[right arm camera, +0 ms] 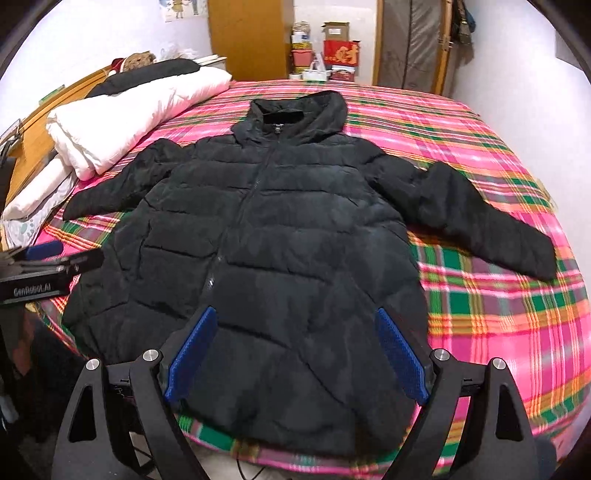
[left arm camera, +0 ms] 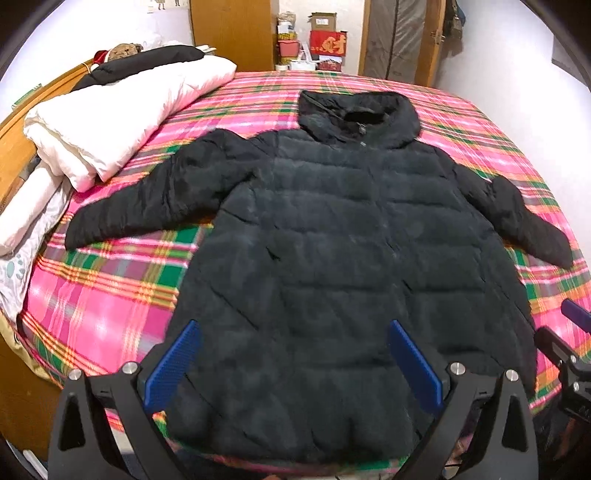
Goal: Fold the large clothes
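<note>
A black hooded puffer jacket [left arm camera: 325, 251] lies flat, front up and zipped, on a pink plaid bed cover [left arm camera: 103, 295]. Both sleeves spread outward, hood at the far end. It also shows in the right wrist view [right arm camera: 258, 251]. My left gripper [left arm camera: 293, 363] is open and empty, hovering above the jacket's hem on its left half. My right gripper [right arm camera: 295, 354] is open and empty, above the hem on the right half. The right gripper's edge shows at the right of the left wrist view [left arm camera: 565, 354]; the left gripper shows at the left of the right wrist view [right arm camera: 48, 266].
A folded white duvet [left arm camera: 118, 118] with a dark item on top lies at the bed's left side, against a wooden headboard [left arm camera: 22, 125]. Boxes and jars [left arm camera: 314, 44] stand beyond the far edge, beside a wooden door [left arm camera: 232, 33]. The plaid cover [right arm camera: 498, 314] is bare right of the jacket.
</note>
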Action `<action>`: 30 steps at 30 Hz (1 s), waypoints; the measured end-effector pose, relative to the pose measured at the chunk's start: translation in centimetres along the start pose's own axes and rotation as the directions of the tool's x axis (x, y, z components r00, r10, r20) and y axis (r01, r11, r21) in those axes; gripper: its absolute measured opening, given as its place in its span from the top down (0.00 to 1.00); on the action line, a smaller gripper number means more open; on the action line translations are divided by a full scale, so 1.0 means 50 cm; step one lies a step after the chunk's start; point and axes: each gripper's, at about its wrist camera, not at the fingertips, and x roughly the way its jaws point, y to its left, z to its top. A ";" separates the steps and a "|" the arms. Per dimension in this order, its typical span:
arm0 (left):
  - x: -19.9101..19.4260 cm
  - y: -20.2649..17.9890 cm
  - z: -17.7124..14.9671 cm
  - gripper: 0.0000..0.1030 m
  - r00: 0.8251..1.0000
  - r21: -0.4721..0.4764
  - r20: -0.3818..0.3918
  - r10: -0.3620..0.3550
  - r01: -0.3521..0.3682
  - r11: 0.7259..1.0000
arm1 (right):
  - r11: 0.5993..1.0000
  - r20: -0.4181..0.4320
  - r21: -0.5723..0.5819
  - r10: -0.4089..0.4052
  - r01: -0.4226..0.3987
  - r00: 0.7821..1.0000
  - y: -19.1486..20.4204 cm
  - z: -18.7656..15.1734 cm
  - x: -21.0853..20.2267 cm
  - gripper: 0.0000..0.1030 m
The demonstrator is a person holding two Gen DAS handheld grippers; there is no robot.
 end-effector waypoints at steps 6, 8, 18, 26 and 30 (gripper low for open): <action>0.060 0.071 0.084 0.01 1.000 -0.049 0.003 0.019 -0.019 0.999 | 0.998 -0.002 -0.052 0.019 -0.020 1.000 0.033 0.066 0.063 0.15; 0.081 0.099 0.110 0.01 1.000 -0.068 0.004 0.030 -0.029 0.997 | 0.998 0.000 -0.065 0.022 -0.022 1.000 0.043 0.088 0.086 0.15; 0.189 0.255 0.188 0.01 0.999 -0.207 -0.011 0.031 -0.033 0.978 | 0.995 -0.006 -0.097 0.034 -0.034 0.999 0.074 0.169 0.188 0.15; 0.288 0.389 0.186 0.03 0.994 -0.332 -0.061 0.086 -0.102 0.938 | 0.991 -0.037 -0.127 0.030 -0.035 0.999 0.096 0.188 0.252 0.15; 0.334 0.464 0.171 0.03 0.995 -0.433 -0.073 0.072 -0.097 0.896 | 0.992 -0.054 -0.126 0.024 -0.031 0.998 0.098 0.188 0.281 0.15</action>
